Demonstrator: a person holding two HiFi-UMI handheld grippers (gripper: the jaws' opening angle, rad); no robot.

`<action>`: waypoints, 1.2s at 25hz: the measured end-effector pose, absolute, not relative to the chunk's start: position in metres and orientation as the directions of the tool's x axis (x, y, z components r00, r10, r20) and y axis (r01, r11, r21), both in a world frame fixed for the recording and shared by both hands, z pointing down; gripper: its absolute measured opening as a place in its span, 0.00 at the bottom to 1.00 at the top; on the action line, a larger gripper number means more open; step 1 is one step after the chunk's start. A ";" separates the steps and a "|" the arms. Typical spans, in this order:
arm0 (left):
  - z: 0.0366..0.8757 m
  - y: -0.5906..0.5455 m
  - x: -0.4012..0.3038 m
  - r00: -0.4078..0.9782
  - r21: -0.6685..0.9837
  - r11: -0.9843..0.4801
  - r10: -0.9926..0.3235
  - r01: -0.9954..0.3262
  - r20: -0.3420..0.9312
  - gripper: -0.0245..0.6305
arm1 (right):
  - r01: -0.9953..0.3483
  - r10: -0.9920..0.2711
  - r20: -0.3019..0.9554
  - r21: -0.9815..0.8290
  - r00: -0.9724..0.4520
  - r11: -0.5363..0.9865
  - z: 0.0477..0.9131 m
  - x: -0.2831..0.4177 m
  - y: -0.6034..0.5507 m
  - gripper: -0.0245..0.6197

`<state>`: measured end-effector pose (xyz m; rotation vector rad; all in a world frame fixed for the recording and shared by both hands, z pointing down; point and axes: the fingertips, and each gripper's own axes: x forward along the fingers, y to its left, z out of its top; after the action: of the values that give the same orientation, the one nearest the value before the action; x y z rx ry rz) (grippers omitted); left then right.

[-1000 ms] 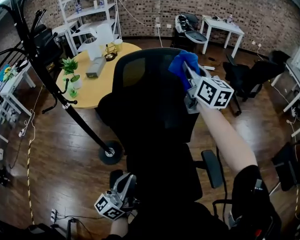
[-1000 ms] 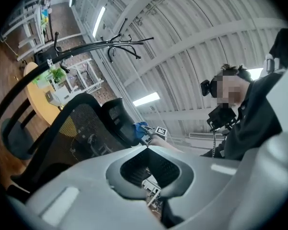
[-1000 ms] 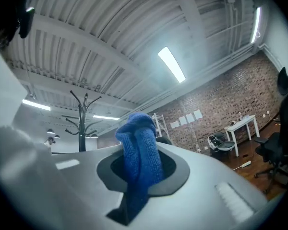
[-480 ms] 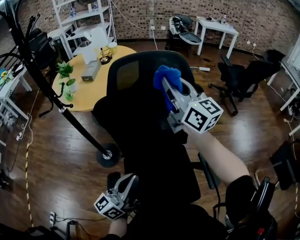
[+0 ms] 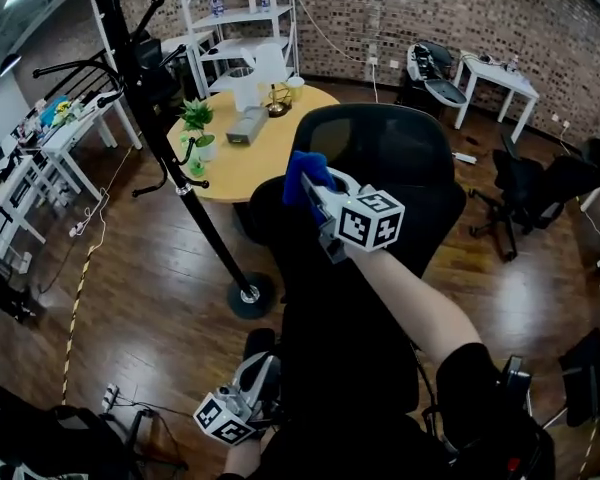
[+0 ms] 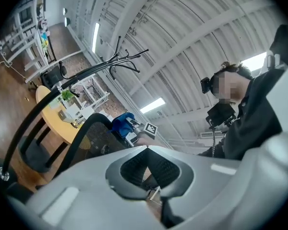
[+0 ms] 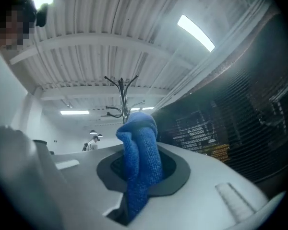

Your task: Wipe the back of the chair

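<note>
Now right tool [image 5: 318, 196] clamps a blue cloth [image 5: 302, 171] against the chair back [image 5: 400, 158], near its upper left edge; left tool [image 5: 260, 368] hangs low, jaws together, empty.

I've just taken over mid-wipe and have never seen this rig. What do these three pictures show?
There is no robot. A person holds a pair of tongs in each hand. The head view comes from a camera on their head, looking down. Each gripper view rides on one pair of tongs. The right tongs are shut on a blue cloth, at the left edge of the black chair back. The left tongs are low beside the seat, shut and empty. Beyond the chair are a round yellow table and a coat stand.
</note>
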<state>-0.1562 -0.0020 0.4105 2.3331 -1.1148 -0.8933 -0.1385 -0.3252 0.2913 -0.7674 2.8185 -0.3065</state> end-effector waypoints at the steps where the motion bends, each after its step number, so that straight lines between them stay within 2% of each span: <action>1: 0.410 -0.001 -0.157 0.473 0.592 -0.599 -0.797 -0.539 -0.376 0.02 | -0.486 -0.524 -0.142 -0.232 -0.840 0.843 0.291 -0.136 -0.327 0.09; 5: 0.408 -0.007 -0.150 0.508 0.582 -0.627 -0.773 -0.518 -0.380 0.02 | -0.576 -0.610 -0.144 -0.217 -0.779 0.788 0.295 -0.093 -0.345 0.09; 10: 0.419 -0.021 -0.124 0.585 0.584 -0.670 -0.722 -0.458 -0.369 0.02 | -0.730 -0.763 -0.136 -0.230 -0.631 0.644 0.312 0.035 -0.375 0.09; 14: 0.421 -0.032 -0.096 0.652 0.591 -0.704 -0.667 -0.394 -0.360 0.02 | -0.741 -0.794 -0.196 -0.287 -0.576 0.608 0.324 0.114 -0.365 0.09; 18: 0.417 -0.038 -0.069 0.697 0.584 -0.734 -0.618 -0.347 -0.363 0.02 | -0.776 -0.822 -0.153 -0.273 -0.548 0.568 0.337 0.144 -0.358 0.09; 23: 0.420 -0.035 -0.057 0.709 0.594 -0.728 -0.615 -0.344 -0.344 0.02 | -0.730 -0.764 -0.146 -0.229 -0.628 0.644 0.338 0.110 -0.336 0.09; 30: 0.421 -0.021 -0.100 0.618 0.603 -0.661 -0.715 -0.446 -0.328 0.02 | -0.470 -0.475 -0.023 -0.116 -0.880 0.875 0.387 -0.074 -0.300 0.09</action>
<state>-0.1002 -0.0210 0.4206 2.3739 -0.9167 -0.7702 -0.0742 -0.3002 0.3869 -0.7543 2.9931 -0.1650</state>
